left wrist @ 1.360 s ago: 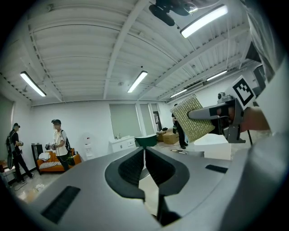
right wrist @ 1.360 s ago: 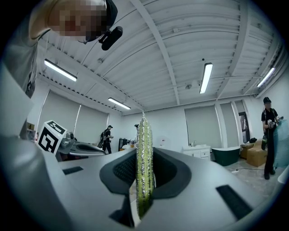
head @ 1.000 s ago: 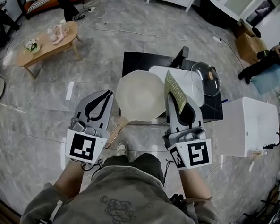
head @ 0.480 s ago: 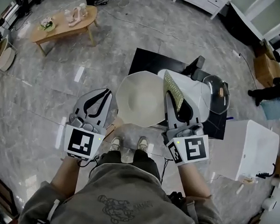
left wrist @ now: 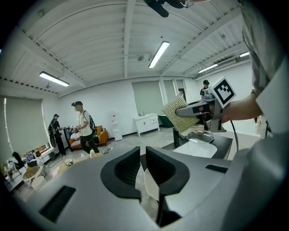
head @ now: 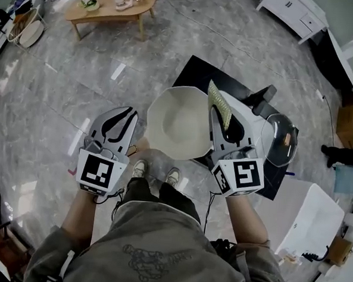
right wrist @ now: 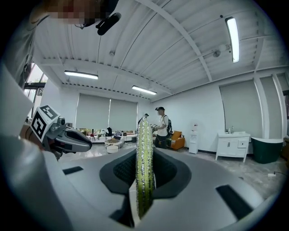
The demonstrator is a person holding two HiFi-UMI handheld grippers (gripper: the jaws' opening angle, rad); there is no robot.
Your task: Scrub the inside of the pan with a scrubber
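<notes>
While the left gripper (head: pixel 131 113) keeps its jaws pressed together on the pan handle (head: pixel 141 145), the right gripper (head: pixel 216 112) pinches the green scrubber (head: pixel 218 100) edge-up at the right rim of the pan (head: pixel 176 124), over the corner of the black table (head: pixel 195 76); a glass lid (head: pixel 279 139) lies beyond.

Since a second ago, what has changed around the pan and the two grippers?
Little has moved: the head view has swung, so both shoes now show below the pan. Nothing was taken or released. The right gripper still pinches the scrubber by the pan's right rim; the left gripper stays shut at its left.
</notes>
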